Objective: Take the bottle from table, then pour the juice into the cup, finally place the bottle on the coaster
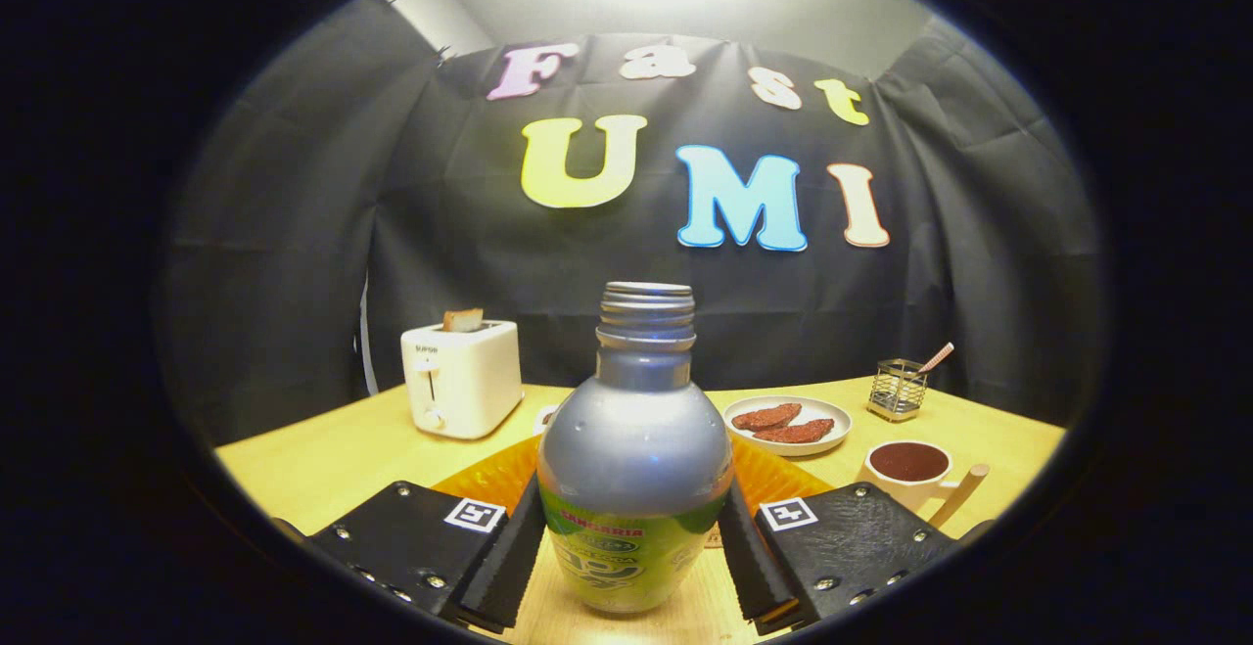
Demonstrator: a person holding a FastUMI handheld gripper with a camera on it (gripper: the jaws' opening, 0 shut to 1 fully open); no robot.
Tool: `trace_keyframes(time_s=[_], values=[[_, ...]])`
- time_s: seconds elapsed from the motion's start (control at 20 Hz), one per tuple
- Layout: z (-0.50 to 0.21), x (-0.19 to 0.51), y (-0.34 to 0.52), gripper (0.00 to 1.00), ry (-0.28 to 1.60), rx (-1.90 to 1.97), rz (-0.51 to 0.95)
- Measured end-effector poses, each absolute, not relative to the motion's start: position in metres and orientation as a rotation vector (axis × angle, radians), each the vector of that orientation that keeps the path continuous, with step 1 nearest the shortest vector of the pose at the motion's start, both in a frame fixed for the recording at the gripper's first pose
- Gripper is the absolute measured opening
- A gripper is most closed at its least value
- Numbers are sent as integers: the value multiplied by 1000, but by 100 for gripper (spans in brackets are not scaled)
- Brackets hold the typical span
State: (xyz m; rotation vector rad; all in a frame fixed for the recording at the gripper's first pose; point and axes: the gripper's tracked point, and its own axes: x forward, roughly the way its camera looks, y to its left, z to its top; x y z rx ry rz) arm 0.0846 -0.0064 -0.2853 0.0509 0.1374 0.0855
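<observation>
A bottle (634, 469) with a silvery upper body, a green label and an uncapped threaded neck stands upright between my fingers. My gripper (634, 552) is shut on the bottle, with a pad pressing on each side of its labelled lower half. Whether its base rests on the wooden table (323, 464) I cannot tell. Just beyond the bottle lies an orange ribbed coaster (783, 481), partly hidden by it. A white cup (910, 469) with a wooden handle and dark red contents sits beyond my right finger.
A white toaster (460, 378) with a slice of bread in it stands at the back left. A white plate (788, 425) with two reddish-brown slices lies behind the coaster. A small wire basket (899, 389) holding a stick is at the back right.
</observation>
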Motion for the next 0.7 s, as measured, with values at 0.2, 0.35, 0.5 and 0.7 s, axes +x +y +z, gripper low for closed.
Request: trace_keyframes(time_s=[0.2, 0.35, 0.5, 0.7], values=[[-296, 99, -42, 80, 168, 229, 24], [-297, 108, -51, 80, 172, 383, 28], [-292, 115, -51, 80, 161, 533, 53], [-290, 118, -51, 79, 163, 698, 40]])
